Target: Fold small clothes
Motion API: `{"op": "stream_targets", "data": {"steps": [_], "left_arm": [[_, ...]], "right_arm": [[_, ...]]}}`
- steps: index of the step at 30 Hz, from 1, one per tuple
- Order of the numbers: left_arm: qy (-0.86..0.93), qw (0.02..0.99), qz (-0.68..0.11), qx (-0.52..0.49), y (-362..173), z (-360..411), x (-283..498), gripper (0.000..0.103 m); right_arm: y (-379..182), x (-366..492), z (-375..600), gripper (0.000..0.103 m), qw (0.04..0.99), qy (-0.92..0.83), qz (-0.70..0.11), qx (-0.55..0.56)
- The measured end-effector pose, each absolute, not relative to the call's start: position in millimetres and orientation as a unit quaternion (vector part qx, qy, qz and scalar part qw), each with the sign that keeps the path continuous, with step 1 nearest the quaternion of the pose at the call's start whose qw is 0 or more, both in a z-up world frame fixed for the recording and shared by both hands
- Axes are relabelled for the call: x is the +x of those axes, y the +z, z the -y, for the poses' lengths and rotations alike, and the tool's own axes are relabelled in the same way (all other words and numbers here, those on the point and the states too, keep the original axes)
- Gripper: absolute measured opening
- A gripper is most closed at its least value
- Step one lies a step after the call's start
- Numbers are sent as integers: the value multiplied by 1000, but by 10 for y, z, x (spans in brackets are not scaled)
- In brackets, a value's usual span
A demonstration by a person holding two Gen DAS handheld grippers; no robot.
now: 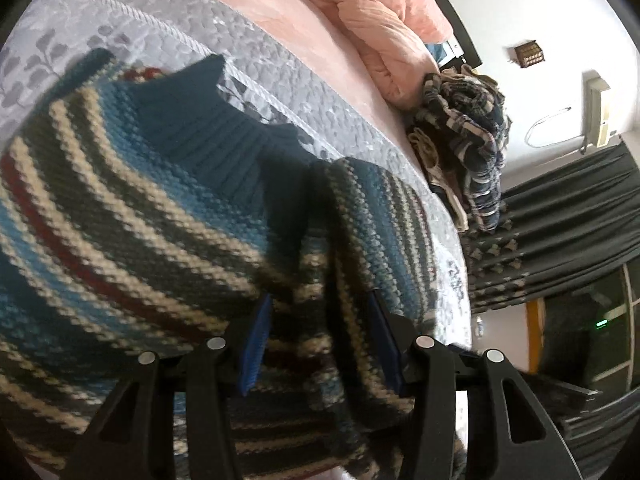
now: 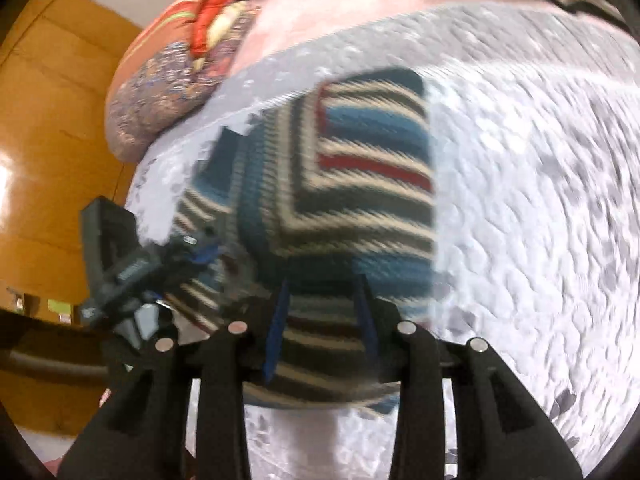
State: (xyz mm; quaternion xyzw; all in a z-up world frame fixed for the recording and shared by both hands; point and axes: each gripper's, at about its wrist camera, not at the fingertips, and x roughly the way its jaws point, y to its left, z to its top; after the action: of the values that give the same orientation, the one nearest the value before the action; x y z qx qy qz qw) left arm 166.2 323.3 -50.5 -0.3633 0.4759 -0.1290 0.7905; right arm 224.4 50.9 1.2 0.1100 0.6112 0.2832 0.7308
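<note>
On the grey quilted bedspread (image 2: 520, 160) lies a small striped knit sweater (image 2: 360, 168), banded in teal, cream, dark grey and red, partly folded over itself so that one squared panel shows stripes meeting at a corner. Its right edge runs straight, with a broad stretch of bare quilt beyond it; its near hem sits between the blue pads of the right gripper (image 2: 320, 320), whose fingers stand narrow on either side of the knit, though the blur hides whether they truly pinch it. In the left wrist view the sweater (image 1: 140, 220) fills most of the frame, its ribbed teal collar (image 1: 208, 136) pointing toward the far side, and a fold of the cloth rises between the fingers of the left gripper (image 1: 316, 344), which are closed on it. That left gripper (image 2: 132, 272) shows at the sweater's left edge in the right view, near the bed's side. Beyond the quilt lie a pink sheet (image 1: 304, 32), a bunched pink blanket (image 1: 380, 28), and a heap of plaid clothes (image 1: 468, 128). Dark curtains (image 1: 560, 232) hang past the bed; a patterned pillow (image 2: 172, 80) rests beside orange wooden panels (image 2: 52, 140).
</note>
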Motion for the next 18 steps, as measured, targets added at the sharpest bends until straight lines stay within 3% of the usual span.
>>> {"op": "stream_targets", "data": {"steps": [8,12,13,15,18], "left_arm": [[-157,789,-476,-354,-546,-2964,1756,52],[-150,795,-488,-328,-538,-2800,1856,51],[-147,797,-490,-321,-530,-2777,1874,49],[-145,804,-485,-312,-502,-2765,1878,25],[-137,813,-477,-304,-430,-2772,1860,19]], "right_arm": [[-285,2067,-480,35,729,289,-607,128],[-265,2018,-473,40,731,296,-600,132],[-257,2035,-473,40,731,296,-600,133],[-240,2022,-455,40,731,299,-598,134],[-195,2012,-447,40,728,306,-596,145]]}}
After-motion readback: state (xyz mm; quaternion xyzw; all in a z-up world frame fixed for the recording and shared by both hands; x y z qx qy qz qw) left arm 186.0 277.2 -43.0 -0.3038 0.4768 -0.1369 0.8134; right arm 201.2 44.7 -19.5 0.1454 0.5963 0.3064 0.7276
